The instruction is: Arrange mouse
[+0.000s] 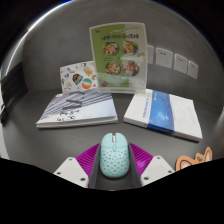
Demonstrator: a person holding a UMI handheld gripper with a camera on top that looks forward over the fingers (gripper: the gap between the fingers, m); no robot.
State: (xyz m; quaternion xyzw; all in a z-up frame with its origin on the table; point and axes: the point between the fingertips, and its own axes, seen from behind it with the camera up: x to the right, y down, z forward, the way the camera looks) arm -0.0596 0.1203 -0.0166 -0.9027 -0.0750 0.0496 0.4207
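Note:
A pale mint-green mouse [113,153] with a pattern of small holes lies between my two fingers, its front pointing away from me. My gripper [113,160] is shut on it: the magenta pads [88,158] press against both of its sides. The mouse's rear end reaches back over the gripper's dark body. A grey table top [112,124] lies below and ahead of the mouse. I cannot tell whether the mouse rests on the table or is lifted off it.
Beyond the fingers, a grey-and-white book [72,108] lies to the left and a blue-and-white book [165,110] to the right. A green food leaflet [119,58] and a smaller card [79,77] stand behind them against the wall. An orange object [194,160] lies at the near right.

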